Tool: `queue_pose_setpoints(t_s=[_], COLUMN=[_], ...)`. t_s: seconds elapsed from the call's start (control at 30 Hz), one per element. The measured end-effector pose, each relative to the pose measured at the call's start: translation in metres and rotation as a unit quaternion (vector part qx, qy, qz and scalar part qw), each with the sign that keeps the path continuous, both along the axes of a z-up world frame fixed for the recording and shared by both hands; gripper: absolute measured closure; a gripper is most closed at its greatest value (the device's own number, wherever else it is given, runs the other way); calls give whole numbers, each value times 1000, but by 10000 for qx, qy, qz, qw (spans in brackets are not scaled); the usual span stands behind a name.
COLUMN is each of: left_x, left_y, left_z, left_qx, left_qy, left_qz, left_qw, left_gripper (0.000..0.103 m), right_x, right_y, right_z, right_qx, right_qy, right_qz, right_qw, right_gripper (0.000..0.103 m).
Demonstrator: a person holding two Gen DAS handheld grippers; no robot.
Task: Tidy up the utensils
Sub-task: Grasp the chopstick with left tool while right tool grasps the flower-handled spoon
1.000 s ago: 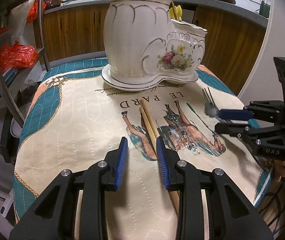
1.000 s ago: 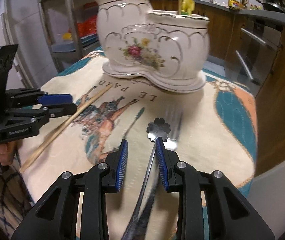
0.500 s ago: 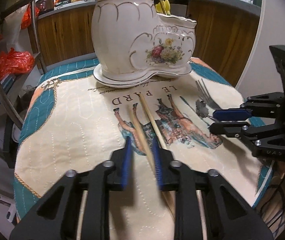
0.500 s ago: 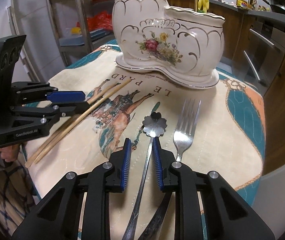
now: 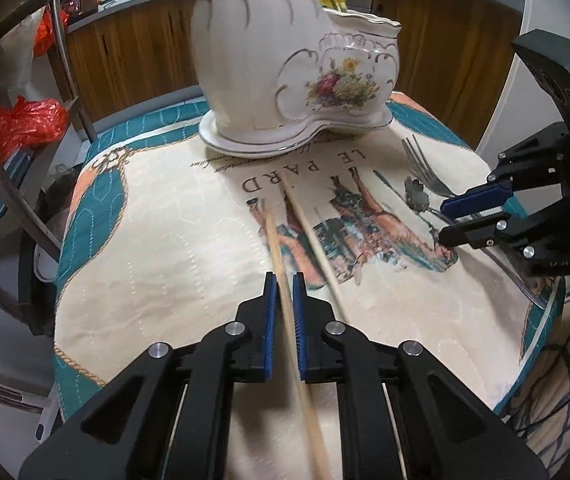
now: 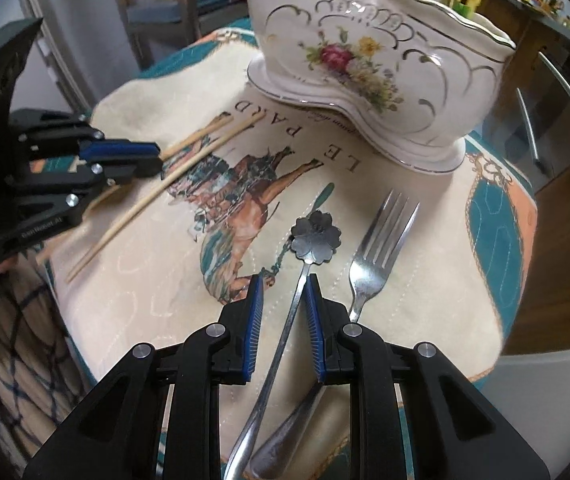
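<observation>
Left claw [image 5: 283, 304]: blue pads nearly together around one wooden chopstick [image 5: 276, 248], a thin gap showing each side, shaft running forward between them.
Second chopstick [image 5: 311, 236]: lies just right of the first, angled toward the ceramic holder [image 5: 297, 76].
Right claw [image 6: 283, 308]: pads apart astride the handle of a flower-headed spoon [image 6: 316, 236]; right pad close against the stem, left pad clear of it.
Fork [image 6: 381, 248]: rests beside the spoon, tines pointing at the holder.
Holder: white, floral, gold-trimmed, two compartments, standing at the far end of the surface [image 5: 165, 248].
Surface: covered by a quilted cloth printed with a horse.
</observation>
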State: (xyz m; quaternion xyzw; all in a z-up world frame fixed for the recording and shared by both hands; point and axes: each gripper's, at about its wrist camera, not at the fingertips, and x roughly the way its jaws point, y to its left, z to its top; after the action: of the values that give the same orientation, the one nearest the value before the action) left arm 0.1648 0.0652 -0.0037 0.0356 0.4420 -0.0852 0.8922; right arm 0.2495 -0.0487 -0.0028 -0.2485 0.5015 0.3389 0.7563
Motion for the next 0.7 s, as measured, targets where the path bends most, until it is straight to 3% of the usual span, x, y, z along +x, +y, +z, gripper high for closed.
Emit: queue_pose_setpoints(t_s=[0.33,0.7], left_x=[-5,10], left_y=[5,10], left_z=[1,5], left_qx=[255,238], left_qy=[242,889], left_qz=[-79,-172], left_qw=[9993,9956], left_gripper=[94,94], right_x=[2,4], right_y=[5,21], right_z=[3,3], right_qx=[-303,-789], right_qy=[298,405], right_qz=[-155,-229], right_qw=[9990,9958], right_gripper=[80,79])
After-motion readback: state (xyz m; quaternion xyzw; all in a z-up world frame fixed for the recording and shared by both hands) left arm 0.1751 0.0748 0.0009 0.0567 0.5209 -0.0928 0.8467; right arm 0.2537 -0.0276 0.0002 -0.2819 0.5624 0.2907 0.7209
